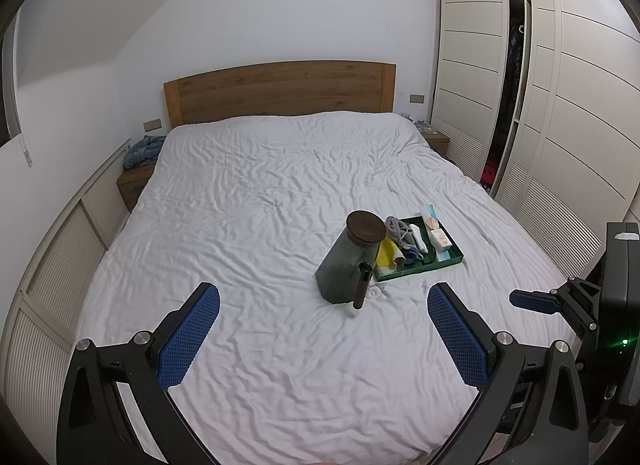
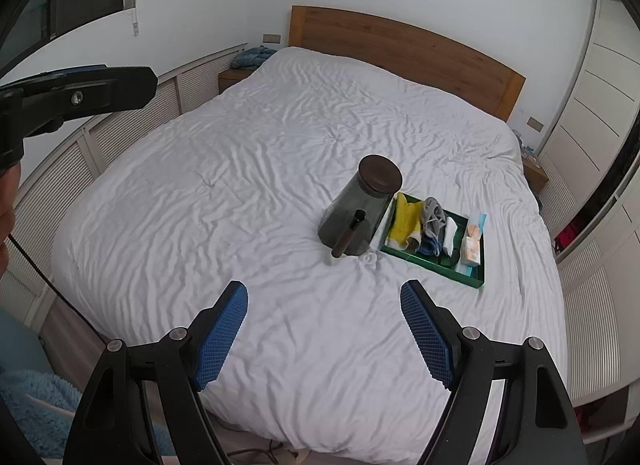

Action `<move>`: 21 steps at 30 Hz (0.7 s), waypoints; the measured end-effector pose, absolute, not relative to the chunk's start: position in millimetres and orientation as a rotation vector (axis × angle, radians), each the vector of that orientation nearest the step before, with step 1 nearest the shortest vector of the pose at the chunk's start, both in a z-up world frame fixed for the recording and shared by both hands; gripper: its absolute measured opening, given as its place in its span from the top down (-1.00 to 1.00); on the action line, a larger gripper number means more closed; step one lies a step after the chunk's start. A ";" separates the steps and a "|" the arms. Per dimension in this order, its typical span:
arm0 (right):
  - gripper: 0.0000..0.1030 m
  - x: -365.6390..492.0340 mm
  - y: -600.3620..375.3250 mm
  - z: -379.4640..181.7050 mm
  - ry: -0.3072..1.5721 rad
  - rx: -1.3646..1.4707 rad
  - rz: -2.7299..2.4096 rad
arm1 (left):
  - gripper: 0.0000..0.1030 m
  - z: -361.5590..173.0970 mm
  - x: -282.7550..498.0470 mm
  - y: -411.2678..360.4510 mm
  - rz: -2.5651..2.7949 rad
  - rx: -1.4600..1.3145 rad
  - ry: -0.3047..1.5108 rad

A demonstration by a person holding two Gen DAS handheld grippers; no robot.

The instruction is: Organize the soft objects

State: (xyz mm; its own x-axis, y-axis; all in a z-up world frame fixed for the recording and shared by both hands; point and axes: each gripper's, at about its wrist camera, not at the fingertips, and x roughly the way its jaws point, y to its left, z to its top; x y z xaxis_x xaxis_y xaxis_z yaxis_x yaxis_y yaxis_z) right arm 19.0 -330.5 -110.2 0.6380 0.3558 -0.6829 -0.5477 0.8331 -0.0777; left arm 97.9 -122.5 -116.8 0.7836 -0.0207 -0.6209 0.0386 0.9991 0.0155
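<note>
Both of your tongs hang above the foot of the bed [image 1: 280, 193], and neither has anything in it: the left tongs [image 1: 324, 305] stand wide open with bare quilt between the blue pads, and the right tongs [image 2: 324, 305] are spread to much the same width, also empty. The soft objects [image 2: 424, 225], a yellow cloth, a grey bundle and blue and white folded pieces, lie packed in the green tray [image 2: 440, 267], which rests on the quilt ahead of both tongs and to their right. A dark glass jar [image 2: 360, 209] with a brown lid stands touching the tray's left side, with a dark stick [image 2: 347, 235] leaning across its front. Judged from both views, the right tongs have the clearer line: the tray lies just right of their centre, whereas the jar partly screens it from the left tongs. The tray's long axis runs diagonally away to the right, so approach from its open near side.
</note>
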 end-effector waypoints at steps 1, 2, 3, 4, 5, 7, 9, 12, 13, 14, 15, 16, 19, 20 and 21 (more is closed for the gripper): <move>-0.54 19.0 -330.4 -110.2 0.710 -0.291 0.524 | -0.98 -116.8 97.7 -122.7 -0.032 0.028 0.670; -0.55 17.0 -330.9 -109.8 0.709 -0.292 0.525 | -0.98 -116.8 97.5 -122.8 -0.030 0.028 0.669; -0.55 15.6 -331.1 -109.6 0.708 -0.293 0.525 | -0.98 -116.7 97.2 -122.6 -0.030 0.028 0.668; -0.54 17.0 -330.5 -109.8 0.708 -0.291 0.524 | -0.98 -116.9 97.7 -123.0 -0.032 0.026 0.669; -0.54 17.3 -330.2 -109.9 0.708 -0.291 0.524 | -0.98 -116.7 97.2 -122.3 -0.032 0.025 0.668; -0.55 14.0 -331.0 -109.0 0.706 -0.293 0.526 | -0.98 -116.9 97.5 -122.9 -0.033 0.027 0.670; -0.54 13.9 -330.5 -108.9 0.706 -0.292 0.525 | -0.98 -116.8 97.4 -122.9 -0.030 0.026 0.668; -0.54 9.6 -331.0 -106.9 0.704 -0.299 0.532 | -0.98 -116.8 97.0 -122.7 -0.030 0.026 0.670; -0.54 8.0 -331.1 -106.1 0.703 -0.302 0.534 | -0.98 -116.8 97.2 -122.6 -0.032 0.027 0.669; -0.54 7.6 -331.0 -105.3 0.702 -0.303 0.536 | -0.98 -116.7 96.5 -122.4 -0.031 0.027 0.668; -0.54 7.0 -330.9 -105.2 0.702 -0.304 0.538 | -0.98 -116.8 97.1 -122.6 -0.031 0.026 0.669; -0.54 6.8 -331.1 -104.7 0.702 -0.306 0.539 | -0.98 -116.8 97.1 -122.5 -0.032 0.026 0.670; -0.54 8.2 -331.4 -103.0 0.702 -0.307 0.541 | -0.98 -116.5 96.1 -122.2 -0.031 0.026 0.670; -0.54 7.8 -331.5 -102.8 0.702 -0.307 0.542 | -0.98 -116.7 96.7 -122.5 -0.031 0.025 0.669; -0.54 9.0 -331.7 -102.4 0.703 -0.309 0.545 | -0.98 -116.7 96.4 -122.3 -0.031 0.025 0.670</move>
